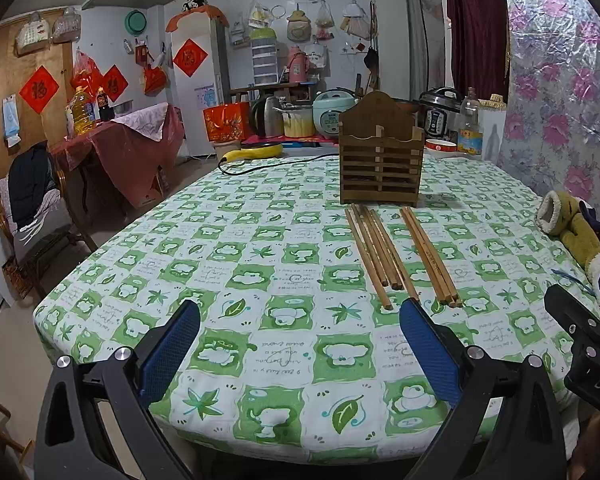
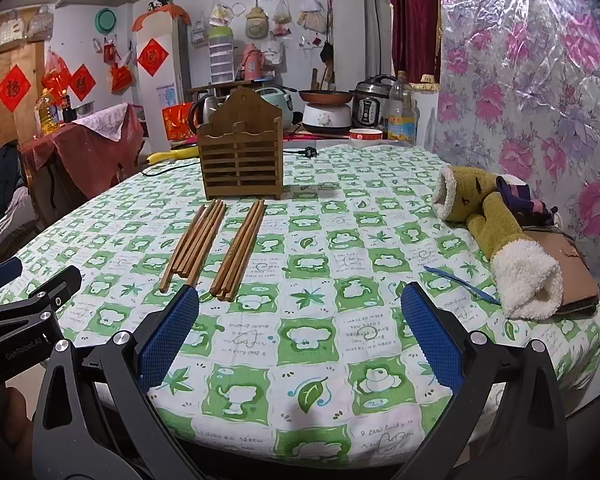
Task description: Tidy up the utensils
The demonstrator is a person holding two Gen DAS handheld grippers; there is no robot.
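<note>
Two bundles of chopsticks [image 1: 380, 252] lie on the worktop [image 2: 340, 280] just near of the wooden holder [image 1: 381, 160]. Both left gripper [image 1: 300, 332] and right gripper [image 2: 300, 320] hover nearer, fingers spread wide, holding nothing.

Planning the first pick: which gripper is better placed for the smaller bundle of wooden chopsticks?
Probably right. The right gripper, open, has the smaller bundle of wooden chopsticks ending just beyond its left fingertip; the left gripper sits further over.

Wooden chopsticks [image 1: 396, 256] lie in two bundles on a green-patterned tablecloth [image 1: 260, 272], just before an upright slatted wooden holder [image 1: 381, 164], as the left gripper [image 1: 300, 316] hovers with fingers spread wide.
</note>
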